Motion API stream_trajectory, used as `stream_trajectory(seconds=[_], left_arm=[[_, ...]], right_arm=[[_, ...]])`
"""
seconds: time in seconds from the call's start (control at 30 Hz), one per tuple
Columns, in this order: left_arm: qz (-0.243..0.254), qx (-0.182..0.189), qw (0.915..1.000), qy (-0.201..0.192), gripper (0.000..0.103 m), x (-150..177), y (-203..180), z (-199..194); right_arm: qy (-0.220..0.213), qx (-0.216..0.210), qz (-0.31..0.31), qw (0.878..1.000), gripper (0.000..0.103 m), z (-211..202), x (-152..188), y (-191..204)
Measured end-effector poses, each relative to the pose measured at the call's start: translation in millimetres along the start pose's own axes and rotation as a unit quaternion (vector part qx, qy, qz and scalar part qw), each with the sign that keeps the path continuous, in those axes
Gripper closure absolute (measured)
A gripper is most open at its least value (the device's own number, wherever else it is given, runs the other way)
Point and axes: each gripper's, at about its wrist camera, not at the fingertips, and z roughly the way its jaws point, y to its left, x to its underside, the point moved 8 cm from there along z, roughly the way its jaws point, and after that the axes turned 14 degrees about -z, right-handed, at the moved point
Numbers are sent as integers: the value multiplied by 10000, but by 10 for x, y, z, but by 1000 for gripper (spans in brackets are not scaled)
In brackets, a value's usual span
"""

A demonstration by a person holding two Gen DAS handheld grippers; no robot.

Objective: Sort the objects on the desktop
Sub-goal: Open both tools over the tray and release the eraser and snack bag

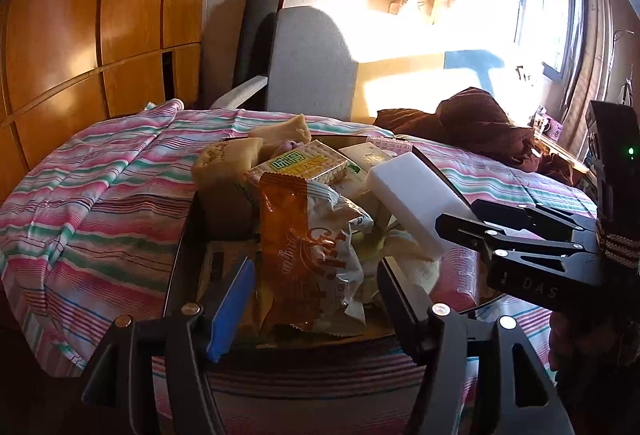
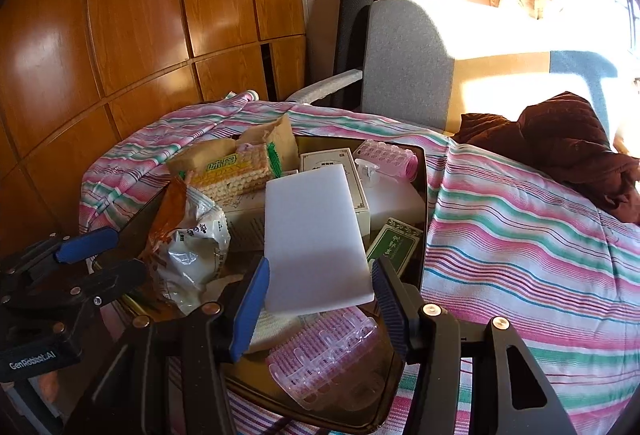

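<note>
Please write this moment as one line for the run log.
phase: sorting tray items | right gripper: shut on white foam block, over tray | left gripper: open, around orange snack packet, not gripping

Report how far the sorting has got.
Done: nothing looks sorted; the snacks and boxes all lie mixed in the tray. In hand: the right gripper holds the white block above the pile. The left gripper is open around the orange snack bag, not pressing it. Left: the wafer pack, green box, pink rollers and the rest.
</note>
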Motion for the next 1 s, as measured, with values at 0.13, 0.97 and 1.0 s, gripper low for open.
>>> stream_trajectory(seconds=[0.13, 0.97, 1.0], left_arm=[[20, -44, 10000, -37, 38, 11, -17, -24], [105, -707, 9961, -515, 39, -149, 19, -193], [79, -757, 9956, -539, 39, -154, 46, -197]], right_arm=[[57, 69, 18, 10000, 46, 16, 38, 9], [190, -9, 448, 9988, 43, 105, 62, -32], [175, 26, 445, 9989, 43, 88, 57, -30]])
